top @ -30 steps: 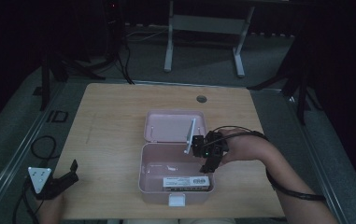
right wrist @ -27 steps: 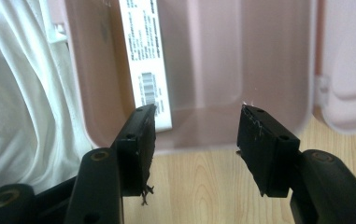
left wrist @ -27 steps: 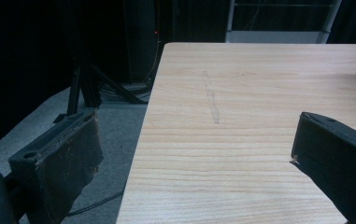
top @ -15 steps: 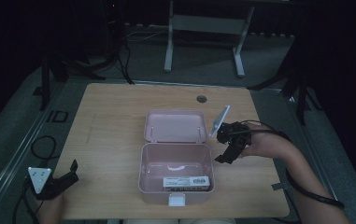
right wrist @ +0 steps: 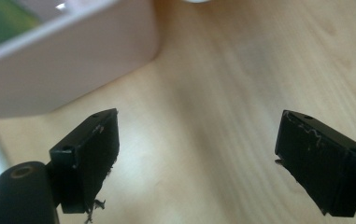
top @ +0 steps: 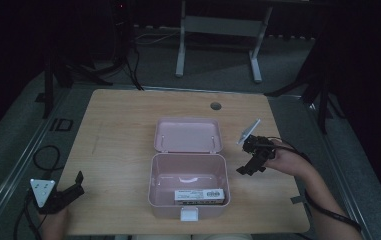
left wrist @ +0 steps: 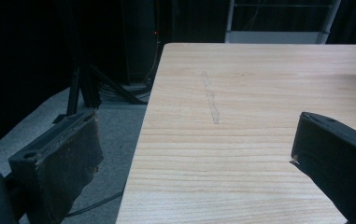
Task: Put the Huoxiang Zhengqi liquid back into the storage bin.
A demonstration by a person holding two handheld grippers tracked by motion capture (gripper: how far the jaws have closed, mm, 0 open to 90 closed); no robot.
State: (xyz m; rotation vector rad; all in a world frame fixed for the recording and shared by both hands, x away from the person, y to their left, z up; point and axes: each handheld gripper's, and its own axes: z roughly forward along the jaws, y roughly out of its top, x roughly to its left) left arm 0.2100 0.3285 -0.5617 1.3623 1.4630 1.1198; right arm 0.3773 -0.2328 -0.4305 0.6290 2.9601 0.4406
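An open pink box (top: 158,172) sits in the middle of the wooden table (top: 118,125), its lid (top: 188,135) laid back flat. A white packet with dark print (top: 199,195) lies inside near the front wall. My right gripper (top: 243,170) hovers low over bare wood just right of the box, its jaws having just been opening, nothing between them. In the right gripper view the gripper (right wrist: 194,163) stands wide above the table with the box corner (right wrist: 63,70) at upper left. My left gripper (top: 75,186) rests open at the table's front left corner, empty (left wrist: 199,158).
A round cable hole (top: 216,106) marks the table's far side. Beyond the far edge stands a white metal frame (top: 218,30) on grey floor. Cables (top: 43,157) lie on the floor left of the table. A faint scuff line (left wrist: 211,98) runs across the wood.
My right gripper has moved from over the box out to its right and lower, and its jaws have spread apart. The left gripper has stayed put.
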